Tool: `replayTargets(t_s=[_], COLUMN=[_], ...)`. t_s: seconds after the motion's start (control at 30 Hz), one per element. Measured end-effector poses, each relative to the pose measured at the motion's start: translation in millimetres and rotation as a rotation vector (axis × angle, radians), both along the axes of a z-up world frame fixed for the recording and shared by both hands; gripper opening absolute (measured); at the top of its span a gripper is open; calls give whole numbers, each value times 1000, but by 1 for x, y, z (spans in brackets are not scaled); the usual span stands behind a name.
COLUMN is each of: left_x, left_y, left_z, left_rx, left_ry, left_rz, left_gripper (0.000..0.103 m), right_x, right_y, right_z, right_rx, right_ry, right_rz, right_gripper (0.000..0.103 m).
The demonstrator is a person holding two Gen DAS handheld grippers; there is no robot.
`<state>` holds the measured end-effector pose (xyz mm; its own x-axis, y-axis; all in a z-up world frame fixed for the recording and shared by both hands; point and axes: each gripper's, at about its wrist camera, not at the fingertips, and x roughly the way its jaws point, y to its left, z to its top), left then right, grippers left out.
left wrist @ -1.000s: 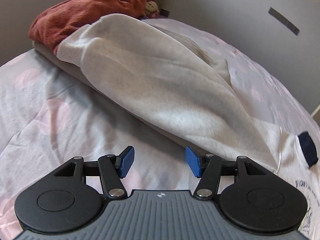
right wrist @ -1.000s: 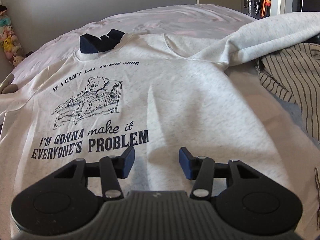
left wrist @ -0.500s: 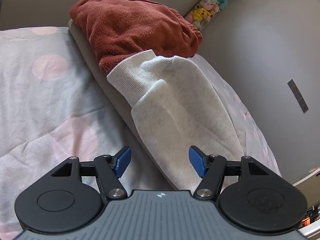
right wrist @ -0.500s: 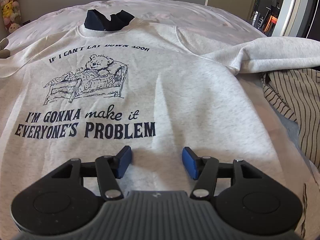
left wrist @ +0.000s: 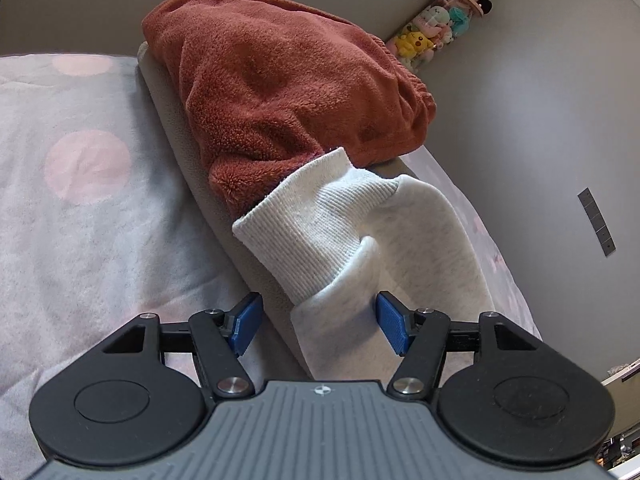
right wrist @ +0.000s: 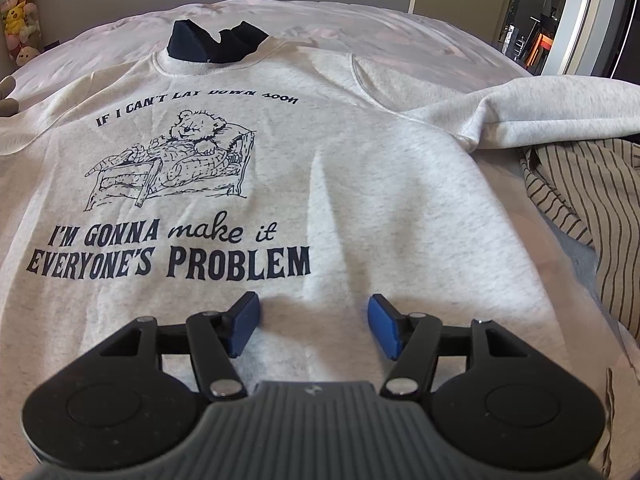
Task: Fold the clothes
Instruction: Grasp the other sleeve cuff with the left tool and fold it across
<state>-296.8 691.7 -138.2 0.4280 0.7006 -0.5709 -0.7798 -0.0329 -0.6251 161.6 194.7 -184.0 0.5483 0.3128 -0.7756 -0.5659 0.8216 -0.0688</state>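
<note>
The sweatshirt point(right wrist: 360, 208) is lying face up on the bed point(left wrist: 80, 220). The left hand-held gripper point(left wrist: 318, 326), its jaws apart and just closing, is straddling the sleeve point(left wrist: 360, 280) below the cuff point(left wrist: 316, 220). Pinch both layers there. The right hand-held gripper point(right wrist: 312, 328), just widening, is hovering empty over the hem. The rust fleece point(left wrist: 280, 92) is crowding the cuff; the chest offers folding room.

Our left gripper point(left wrist: 316, 328) has swung along the sleeve point(left wrist: 420, 240) to its ribbed cuff point(left wrist: 316, 236), its fingers just closing in, the cuff between them untouched. Our right gripper point(right wrist: 312, 330) has spread wider over the sweatshirt point(right wrist: 360, 200), nothing pinched.
</note>
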Motion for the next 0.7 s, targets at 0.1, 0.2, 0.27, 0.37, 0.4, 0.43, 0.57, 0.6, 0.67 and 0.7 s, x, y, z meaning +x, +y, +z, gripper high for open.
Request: replayTargets(t_s=[0.1,0.2,0.27,0.37,0.4,0.43,0.57,0.6,0.67,0.7], left_x=[3,9,15,31,37,45,85,97,124,140], left_y=[-3,-8,-14,-25,-29,-34,-58,-66,-81,-88], left_z=[13,32,49,81,93,105,152,163,183,192], left_rx=[52,97,131,194,216,239,323,342,375,387], left_ry=[54,84,91,88,82,75,42,37,22,13], left_rz=[-28,-61,-88,-141,-161,-184,-282,-307,-364,-393], left_gripper=[25,17,15,15,15,14,14,14,14,14], right_x=[1,1,1,1,2,2,7,9,16,20], right_y=[0,0,-1,-3,-4,-5,-8,-8,-5,-3], right_z=[0,0,1,5,7,10,18,20,25,29], right_rx=[6,14,22,43,51,61,86,91,105,113], right_ry=[1,1,-1,-9,-13,-19,-30,-28,-21,-17], right_rz=[-2,-4,-4,-6,-9,-13,-27,-27,-14,-6], right_gripper=[66,67,67,67,67,67,67,67,67,67])
